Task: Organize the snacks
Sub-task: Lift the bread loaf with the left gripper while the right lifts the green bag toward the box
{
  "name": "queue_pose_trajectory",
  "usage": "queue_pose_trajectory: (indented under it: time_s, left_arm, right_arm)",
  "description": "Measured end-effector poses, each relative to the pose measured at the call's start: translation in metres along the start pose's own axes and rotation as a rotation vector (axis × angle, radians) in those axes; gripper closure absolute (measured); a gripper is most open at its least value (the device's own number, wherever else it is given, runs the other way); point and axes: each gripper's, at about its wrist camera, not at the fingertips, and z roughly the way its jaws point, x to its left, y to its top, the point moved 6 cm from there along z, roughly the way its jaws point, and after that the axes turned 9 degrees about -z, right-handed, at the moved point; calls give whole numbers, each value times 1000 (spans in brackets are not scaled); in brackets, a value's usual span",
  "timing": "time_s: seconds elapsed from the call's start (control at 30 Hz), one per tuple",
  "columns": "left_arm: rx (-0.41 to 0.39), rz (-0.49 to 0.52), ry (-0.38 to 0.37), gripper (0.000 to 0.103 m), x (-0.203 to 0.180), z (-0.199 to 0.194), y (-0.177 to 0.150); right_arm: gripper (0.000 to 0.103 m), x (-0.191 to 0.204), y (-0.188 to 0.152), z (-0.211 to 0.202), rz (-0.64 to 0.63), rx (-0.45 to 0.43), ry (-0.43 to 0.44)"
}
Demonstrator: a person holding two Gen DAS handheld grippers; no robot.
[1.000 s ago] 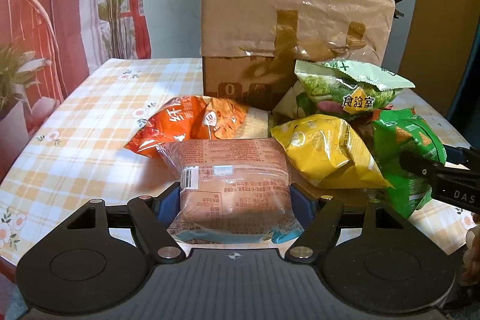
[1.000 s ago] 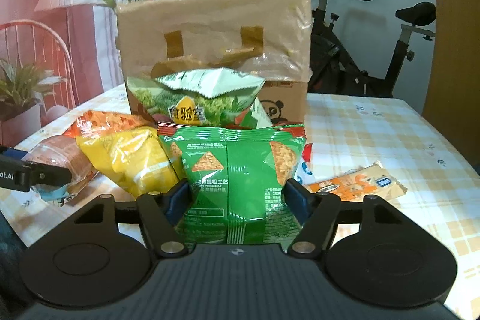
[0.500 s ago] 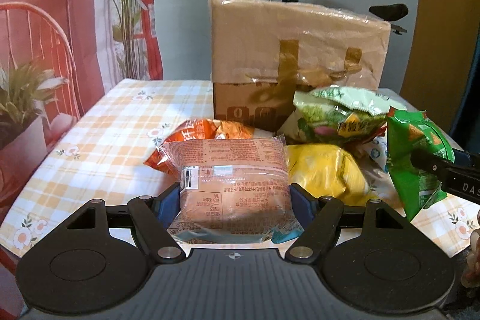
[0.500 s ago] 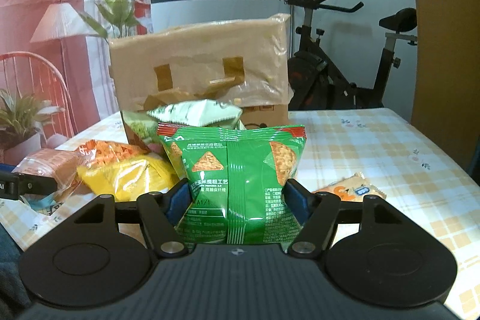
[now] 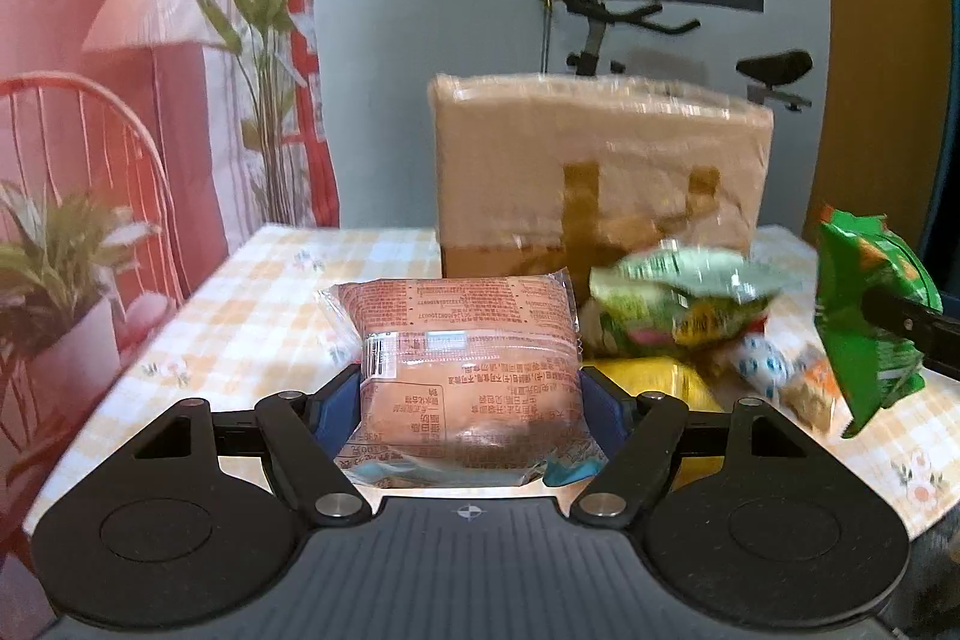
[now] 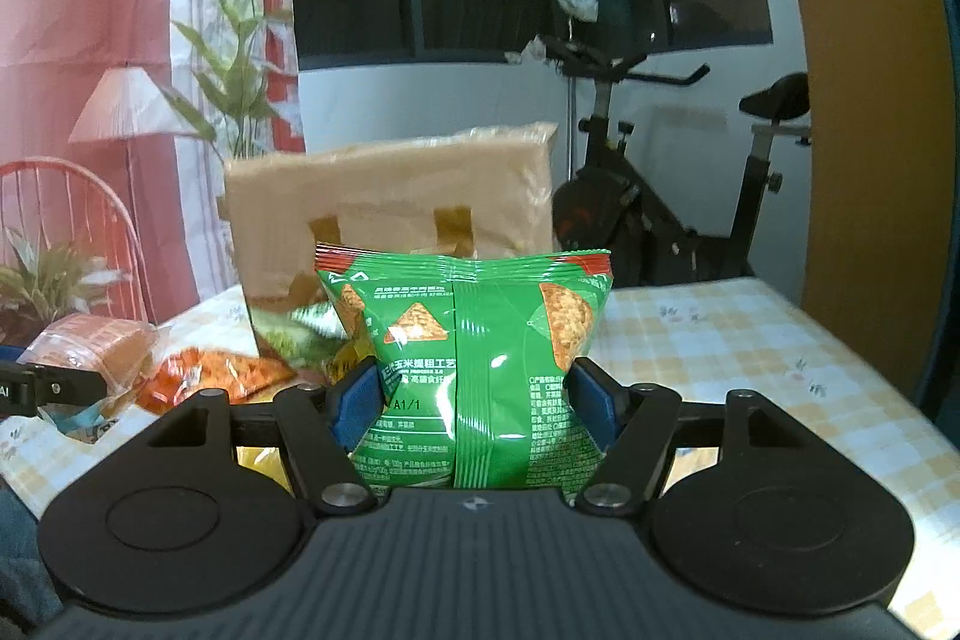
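Green chip bag (image 6: 480, 376), right gripper (image 6: 474, 400); clear bread pack (image 5: 468, 376), left gripper (image 5: 471, 400): 2 clamped, raised since earlier, ready for cardboard box (image 5: 600, 172).

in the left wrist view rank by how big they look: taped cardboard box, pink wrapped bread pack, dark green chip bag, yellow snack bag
1. Taped brown cardboard box
2. Pink clear-wrapped bread pack, though it sits closest to the camera
3. Dark green chip bag, partly cut off at the edge
4. Yellow snack bag, mostly hidden, so unsure

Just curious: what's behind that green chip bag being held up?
Behind the green chip bag stands a taped cardboard box, with a pale green snack bag at its foot. The box's lower middle is hidden.
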Motion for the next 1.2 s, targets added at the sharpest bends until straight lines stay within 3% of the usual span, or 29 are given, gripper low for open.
queue_pose_trajectory:
  time_s: [0.57,1.2]
  left_arm:
    - [-151,-34,-65,26,-8,15,90]
    - [-218,-9,-119,26,-33,75,175]
  right_arm:
    - [34,-19,74,19,-39,-144,-11]
    - [34,-19,151,102,-93,-185,74]
